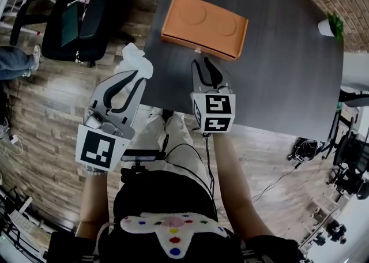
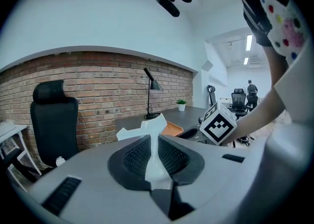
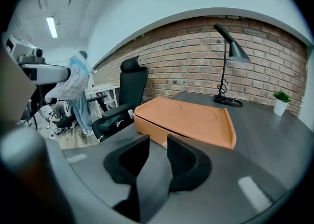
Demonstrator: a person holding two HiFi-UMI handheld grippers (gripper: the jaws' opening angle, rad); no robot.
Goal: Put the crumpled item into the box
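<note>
**Paper in the left jaws, box ahead and to the right**

Nearest to me, my left gripper has its jaws pinching the crumpled white paper. In the left gripper view a thin fold of it runs down between the ribbed pads, and the rest flares out above the tips. The paper hangs over the wooden floor, just off the near left corner of the desk, not yet above it.

A little further on, my right gripper is already over the desk. Its jaws are spread a little with nothing between them; only bare desk shows in the gap.

Beyond that lies the orange box. Its long axis runs across my view, tilted slightly, with its near long side facing the right jaws, which sit just short of that side. From the left jaws the box lies forward and to the right, so the right gripper is clearly the nearer one.

The top looks to me like a flat lid with two round dimples, and I see no opening. I judge the right jaws have to deal with that lid before the left can swing the paper in.
</note>
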